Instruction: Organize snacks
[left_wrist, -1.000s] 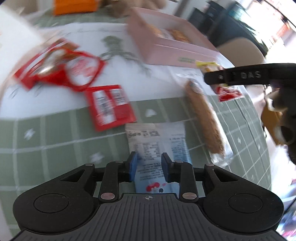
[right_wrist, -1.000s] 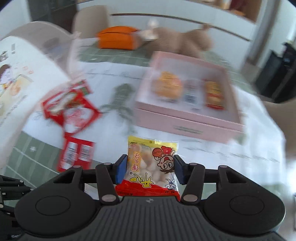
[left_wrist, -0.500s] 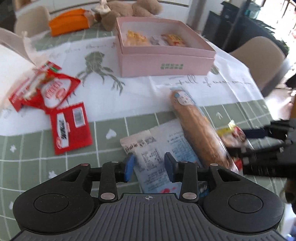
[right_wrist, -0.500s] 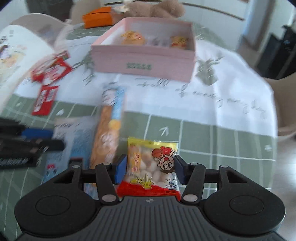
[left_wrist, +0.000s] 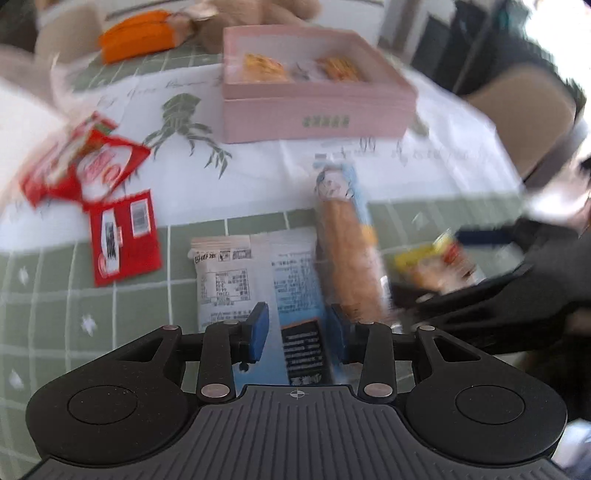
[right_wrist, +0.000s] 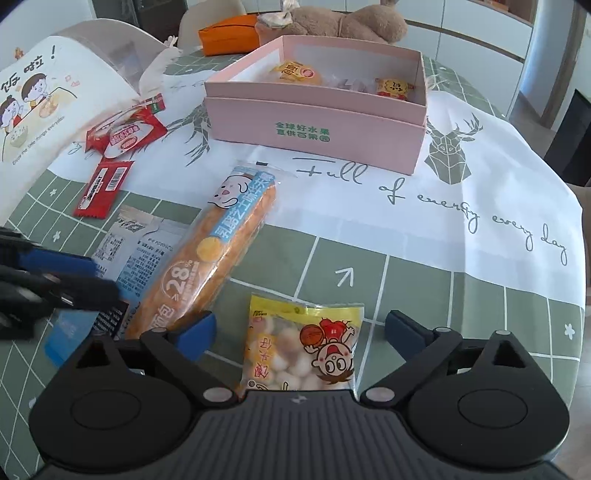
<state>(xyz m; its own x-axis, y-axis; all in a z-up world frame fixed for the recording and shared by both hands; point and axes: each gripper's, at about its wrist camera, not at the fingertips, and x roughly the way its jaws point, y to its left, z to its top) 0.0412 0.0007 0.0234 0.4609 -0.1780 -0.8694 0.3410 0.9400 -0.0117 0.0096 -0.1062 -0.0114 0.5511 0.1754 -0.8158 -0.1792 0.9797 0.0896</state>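
My right gripper (right_wrist: 299, 330) is open, its jaws wide on either side of a yellow snack bag (right_wrist: 301, 349) that lies on the table. My left gripper (left_wrist: 298, 328) is open above a white and blue packet (left_wrist: 258, 280); it also shows at the left of the right wrist view (right_wrist: 55, 280). A long bread stick packet (right_wrist: 218, 245) lies between the two. The pink box (right_wrist: 314, 122) stands behind and holds several snacks. Red packets (right_wrist: 122, 133) lie at the left.
A plush toy (right_wrist: 343, 22) and an orange pouch (right_wrist: 229, 35) lie behind the box. A white illustrated bag (right_wrist: 44, 99) stands at the left. A white printed cloth (right_wrist: 443, 192) covers the green checked table (right_wrist: 406, 288). The table edge runs at the right.
My right gripper came down toward the near table edge and opened, letting go of the yellow snack bag. My left gripper stayed over the white and blue packet and opened a little wider.
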